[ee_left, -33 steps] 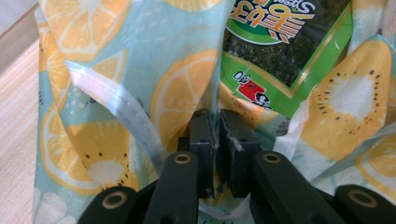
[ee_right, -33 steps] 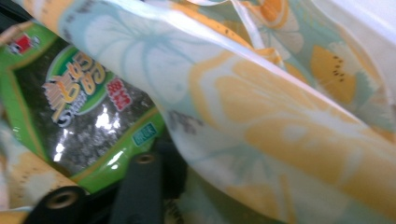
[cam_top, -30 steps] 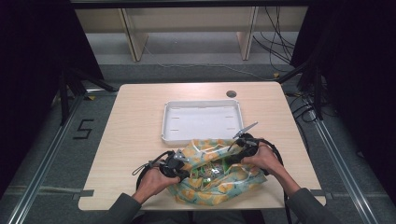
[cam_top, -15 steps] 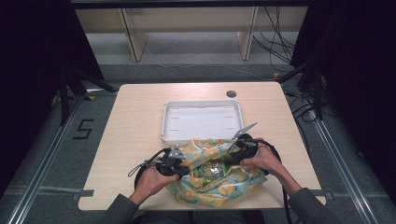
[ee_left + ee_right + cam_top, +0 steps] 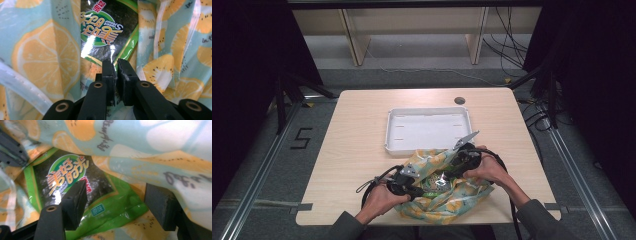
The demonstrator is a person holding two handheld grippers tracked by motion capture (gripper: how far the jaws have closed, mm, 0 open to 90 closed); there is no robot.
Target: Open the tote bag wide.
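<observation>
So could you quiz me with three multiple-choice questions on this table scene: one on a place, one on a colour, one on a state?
1. Where does the snack packet lie?
A in the white tray
B inside the fruit-print bag
C on the floor

2. What colour is the packet's border?
A green
B red
C purple

3. How do the right gripper jaws stand?
A clamped on the tray
B wide apart
C pressed together

Answers: B, the fruit-print bag surrounds it, while the white tray holds nothing; A, a green edge shows; B, a wide gap shows, and they have just been opening with nothing gripped.

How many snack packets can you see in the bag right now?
1: a green snack packet lying inside the open fruit-print bag at the table's near edge, between the two grippers. More could be hidden under the bag's folds.
</observation>
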